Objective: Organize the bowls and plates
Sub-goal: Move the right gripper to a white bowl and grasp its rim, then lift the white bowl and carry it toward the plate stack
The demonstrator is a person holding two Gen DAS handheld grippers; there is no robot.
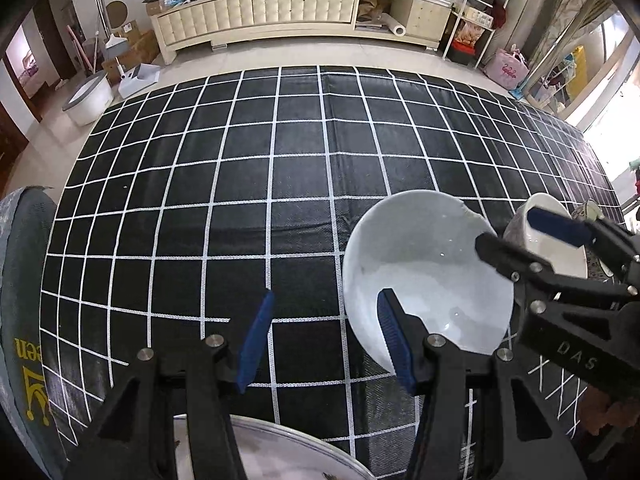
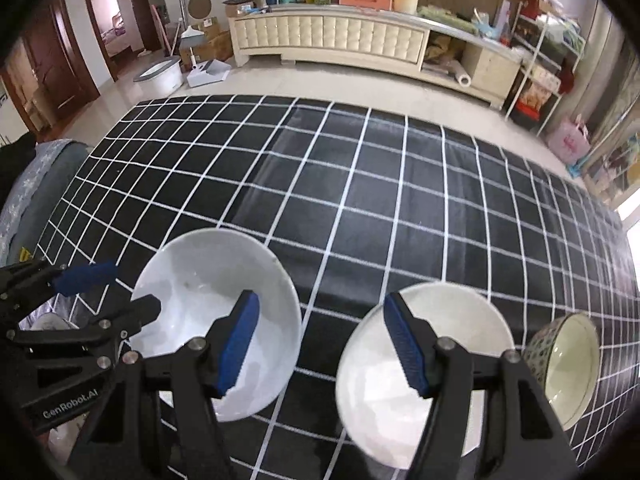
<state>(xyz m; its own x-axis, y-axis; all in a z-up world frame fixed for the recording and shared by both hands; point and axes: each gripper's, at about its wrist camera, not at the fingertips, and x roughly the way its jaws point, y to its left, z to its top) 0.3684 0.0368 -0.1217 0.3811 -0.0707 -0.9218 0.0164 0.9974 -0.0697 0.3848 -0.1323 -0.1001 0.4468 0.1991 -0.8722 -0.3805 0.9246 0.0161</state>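
**Hand-held grippers poised over three bowls**

Left hand-held gripper (image 1: 326, 340) hangs wide open, holding nothing, its right finger over the rim of the white bowl (image 1: 424, 276) at 4 o'clock on the checked bench (image 1: 240, 200). Right hand-held gripper (image 2: 320, 344), likewise spread and empty, straddles the gap between that bowl and a second white bowl (image 2: 416, 384); a patterned bowl (image 2: 568, 364) sits just beside, probably awaiting nesting.
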